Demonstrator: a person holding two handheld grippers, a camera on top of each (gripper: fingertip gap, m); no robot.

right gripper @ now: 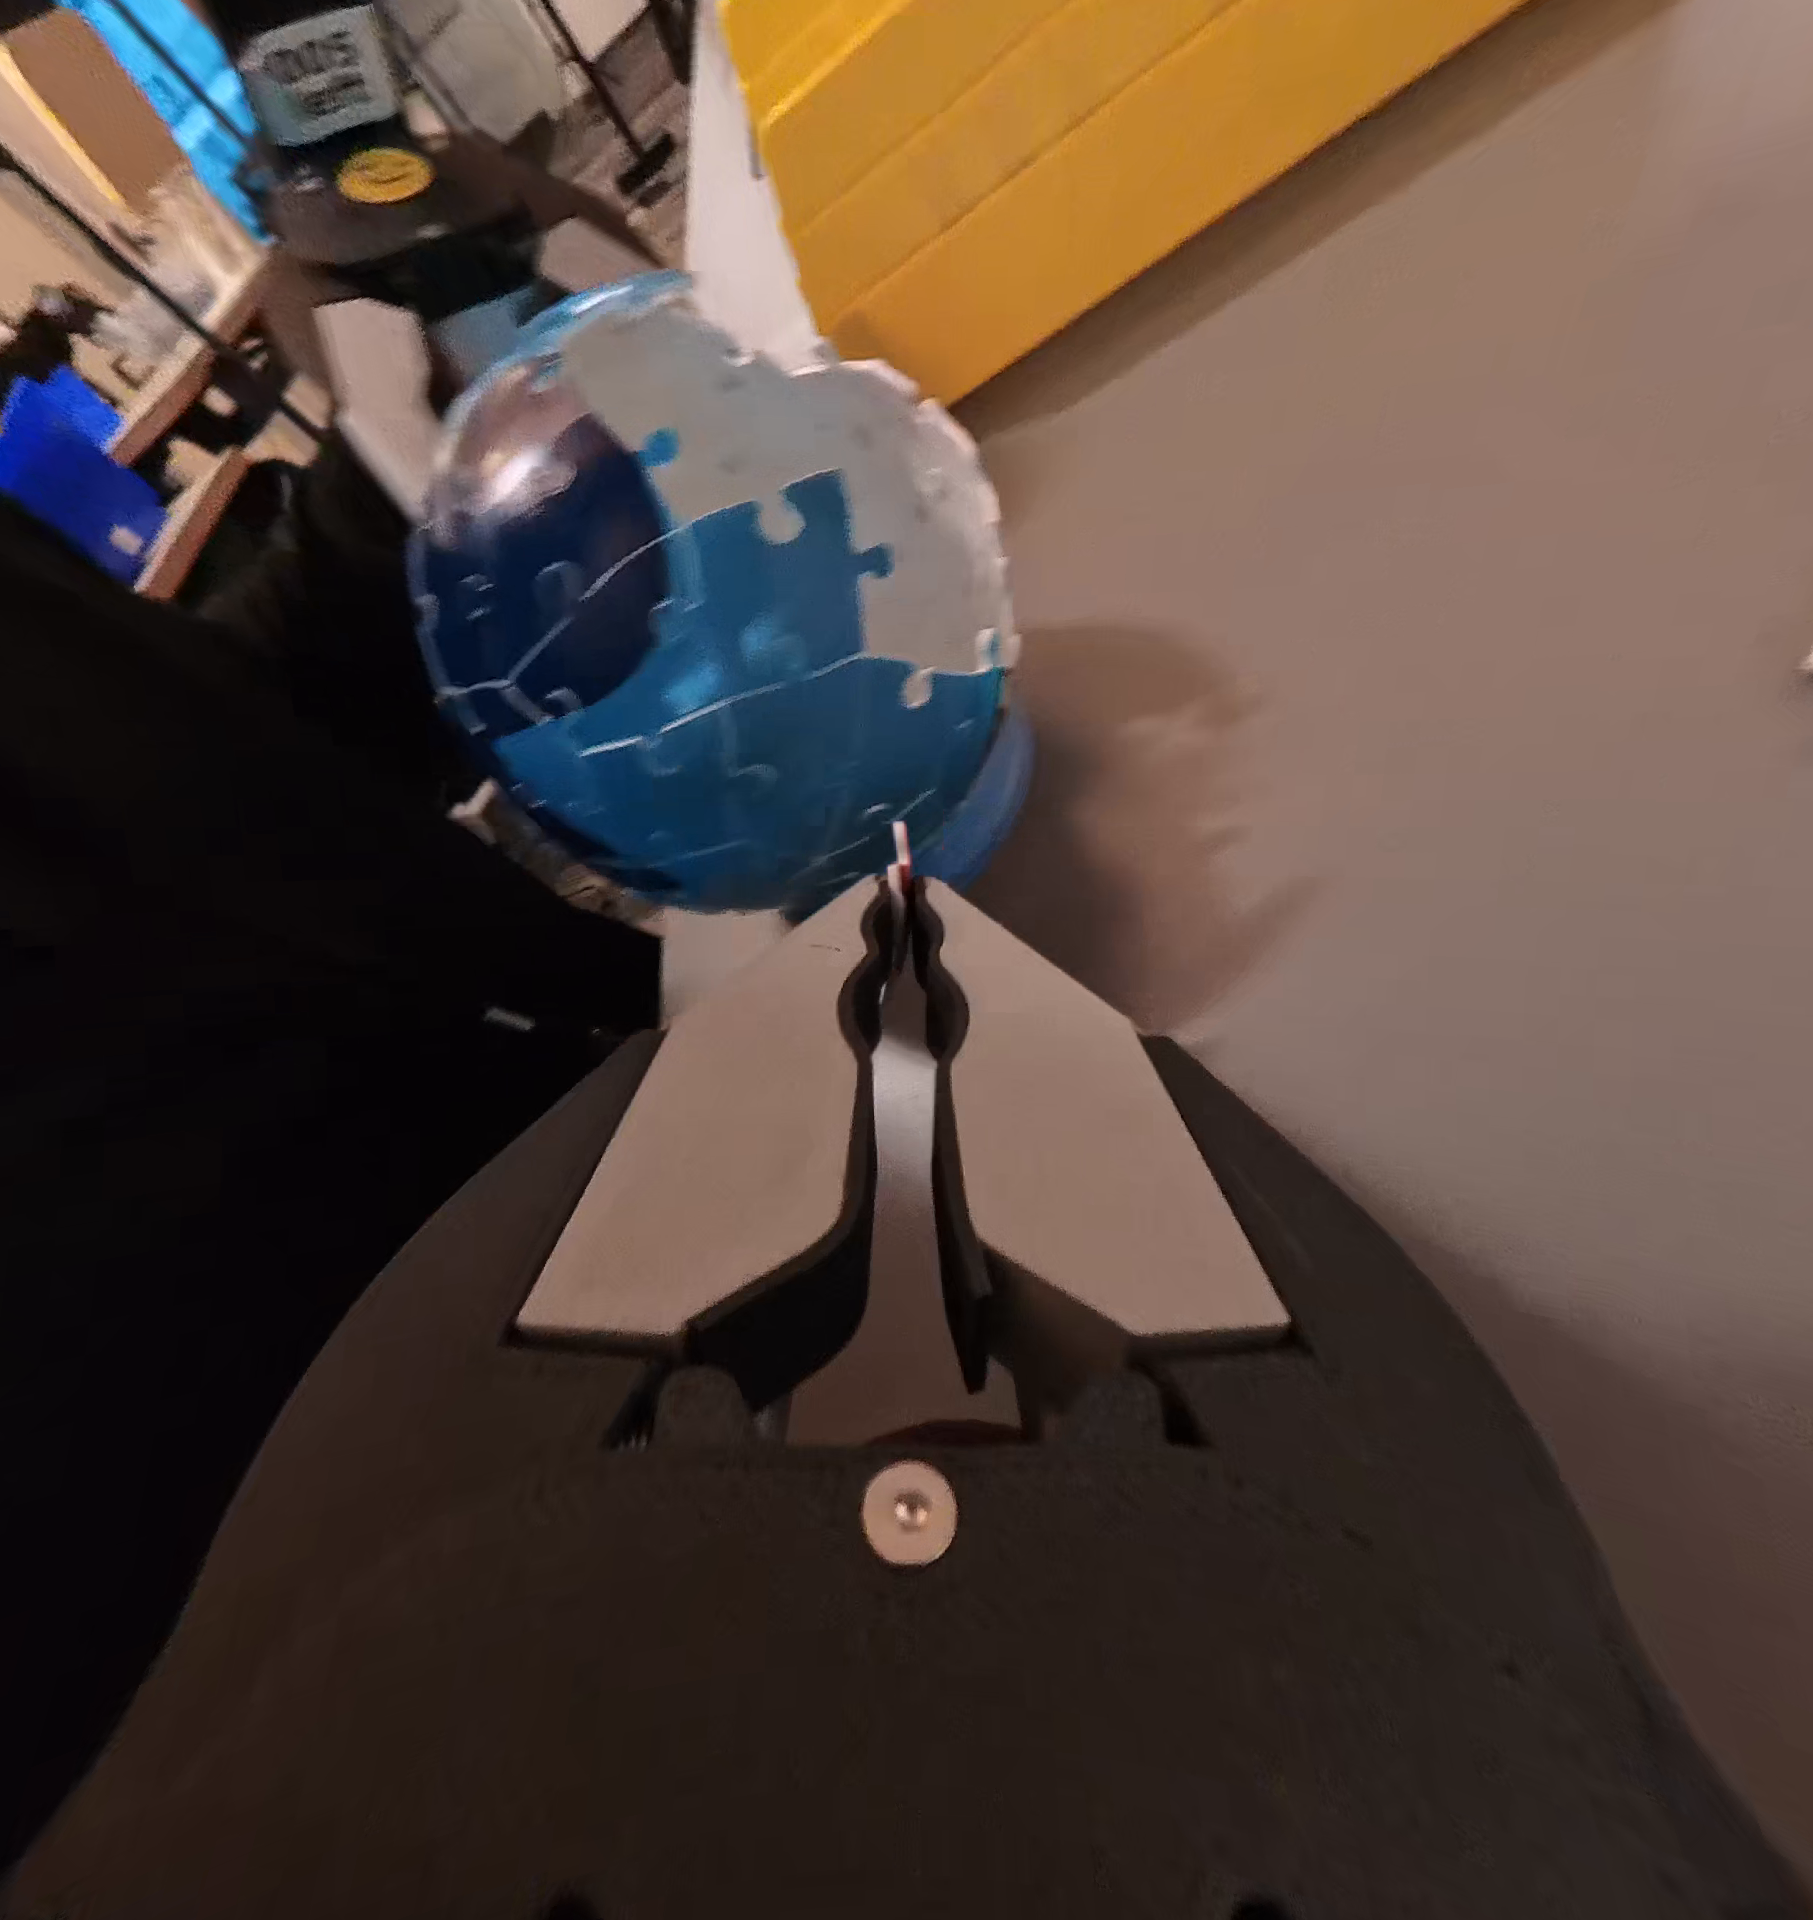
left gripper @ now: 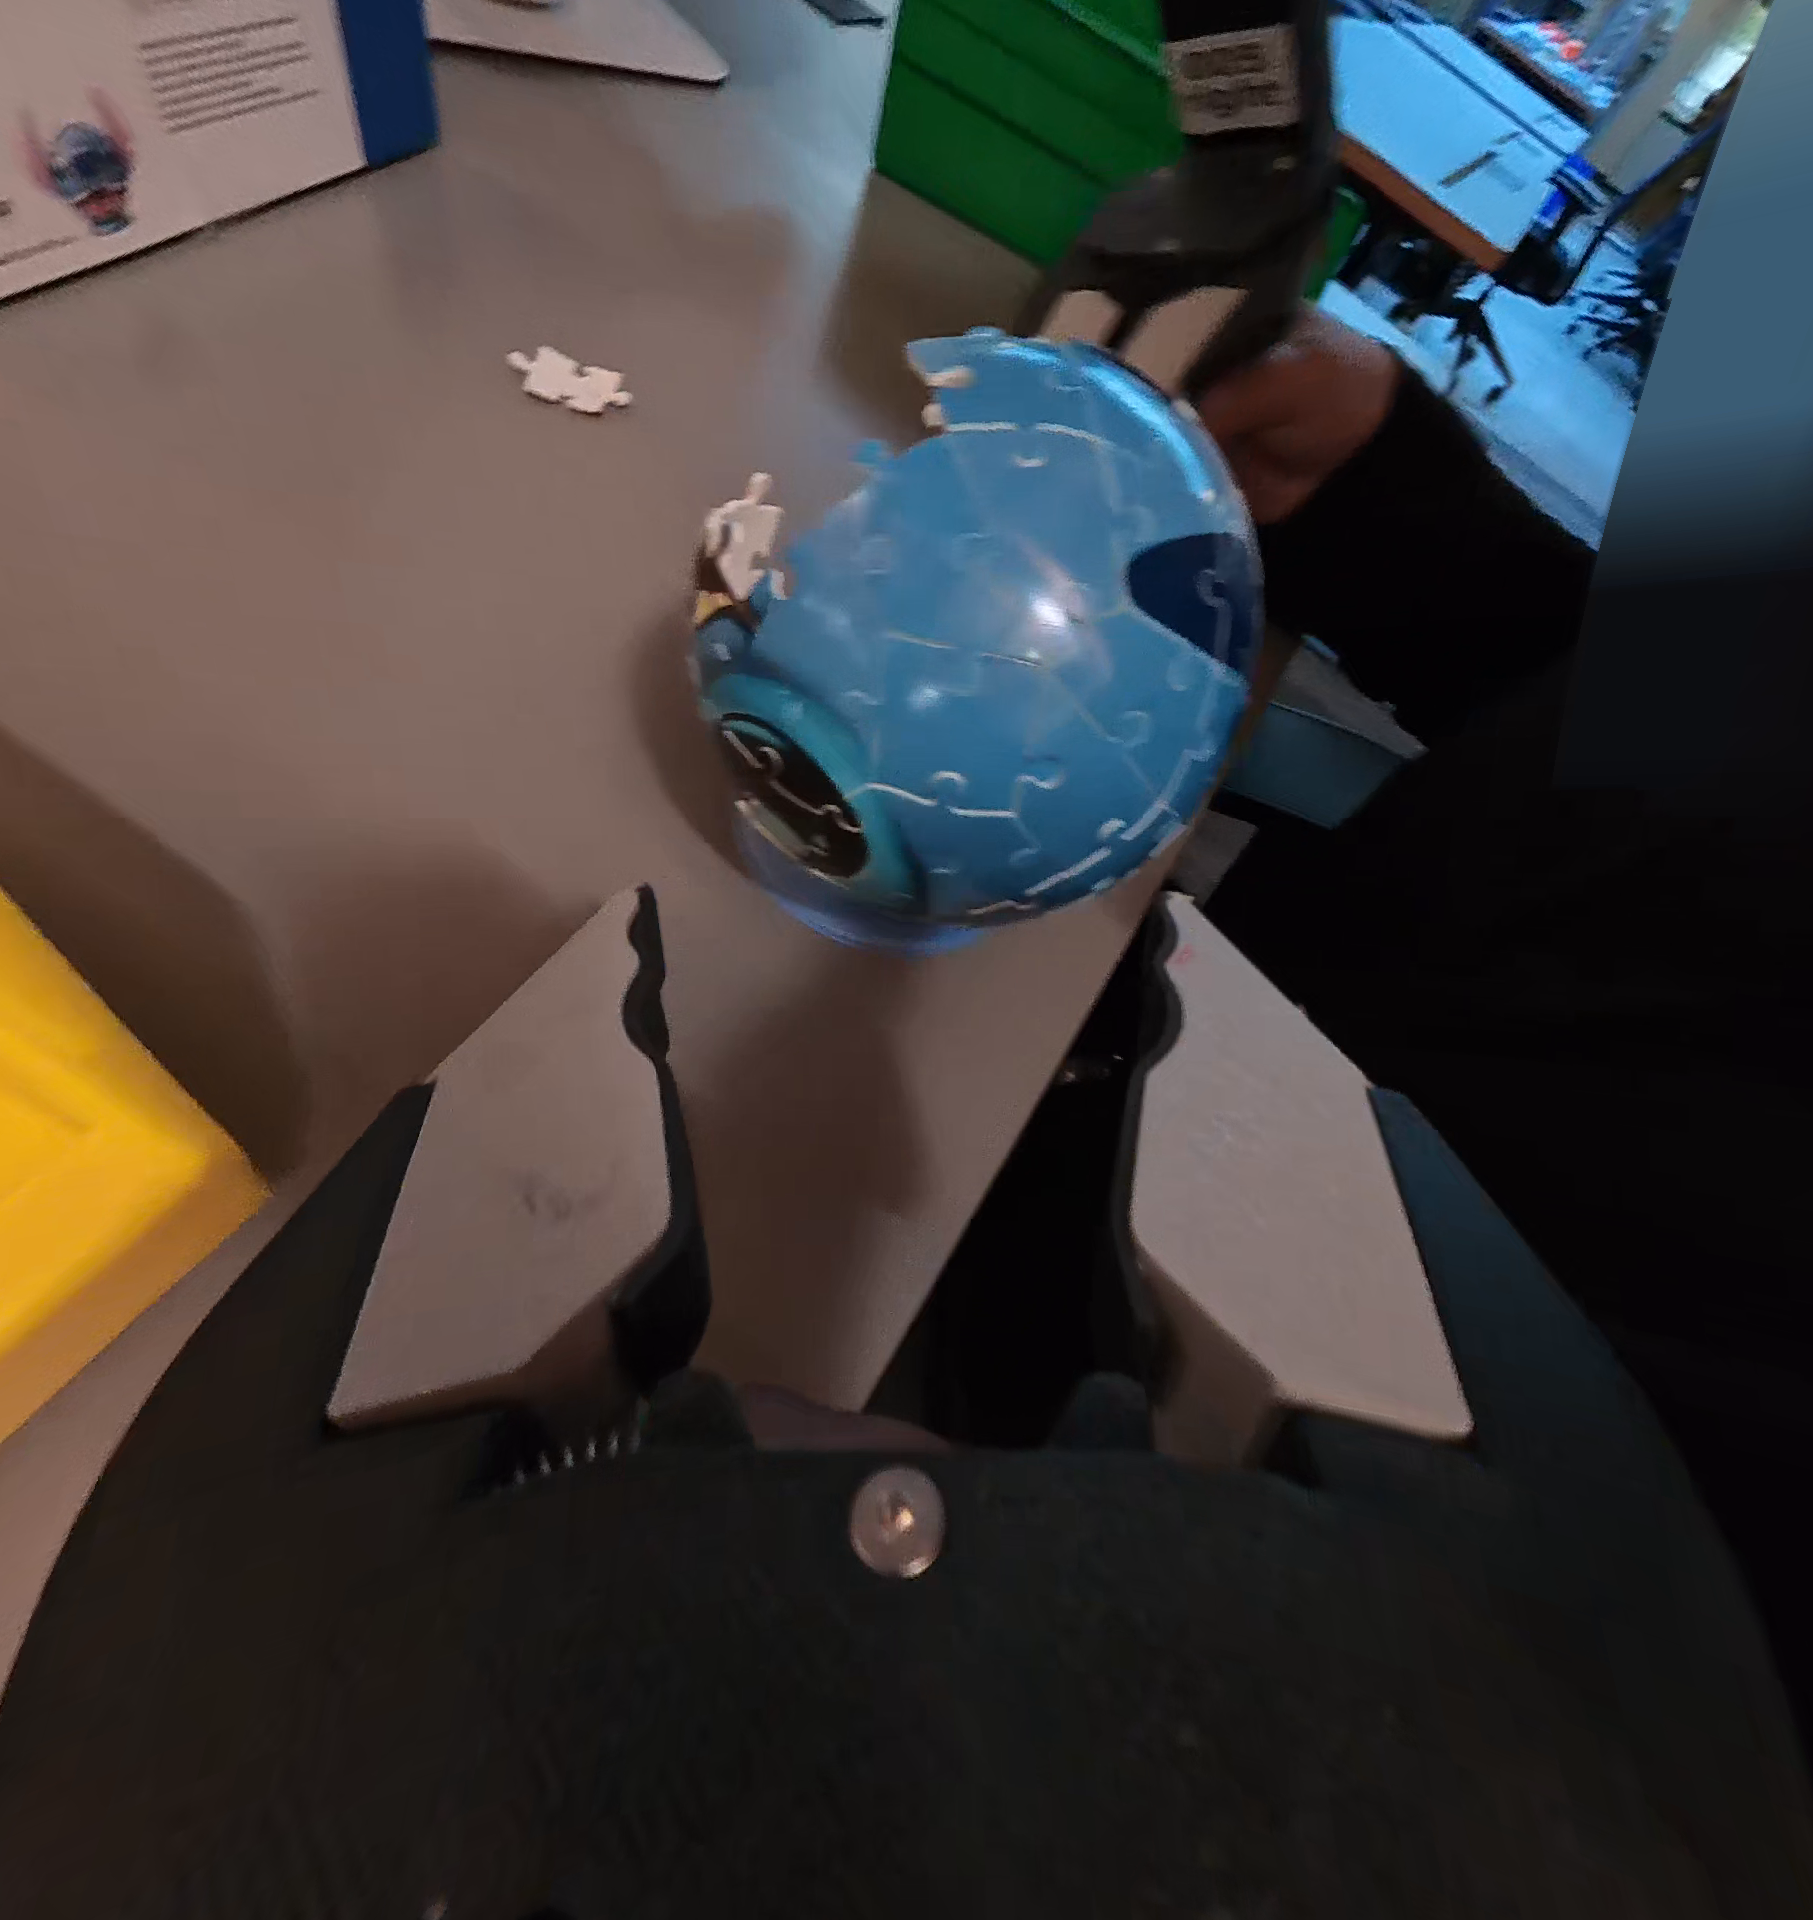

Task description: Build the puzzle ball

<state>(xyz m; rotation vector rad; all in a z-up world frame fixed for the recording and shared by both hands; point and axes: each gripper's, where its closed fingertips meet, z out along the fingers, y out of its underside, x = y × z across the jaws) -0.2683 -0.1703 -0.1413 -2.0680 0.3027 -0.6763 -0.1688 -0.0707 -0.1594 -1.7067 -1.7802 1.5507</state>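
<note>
Puzzle ball (left gripper: 985,665): a blue sphere of interlocked curved pieces, partly built, seated on a low blue ring base at the table (left gripper: 362,623) edge. In the left wrist view an opening with jagged tabbed edges is seen at the upper left of the shell; in the right wrist view the white inner faces of far-side pieces (right gripper: 777,468) are seen through that gap. No true long axis is offered by a sphere; the base-to-crown axis is seen tilted in both views, though how far the wide-angle cameras account for that cannot be told. The eye motif is turned toward the left gripper and the opening is faced up and away from it. Left gripper (left gripper: 902,935): fingers spread wide, nothing held, poised just short of the ball. Right gripper (right gripper: 902,904): fingers pressed together on a thin piece (right gripper: 900,854) seen only edge-on, white with a trace of red, its tip at the ball's lower shell; actual contact cannot be judged through the blur. In the left wrist view the same gripper is seen beyond the ball, near its upper right. Loose piece (left gripper: 569,382): white side up, flat on the table, well apart from the ball. Yellow bin (left gripper: 60,1174), green bin (left gripper: 1016,125) and printed box (left gripper: 154,135): set around the work area. Step judged in hand: carrying a held piece to the shell for fitting. Next move is judged to require the ball steadied by the left gripper, the piece turned to match the tabs of the gap, and gentle pressure applied so that neighbouring pieces are not sprung.
</note>
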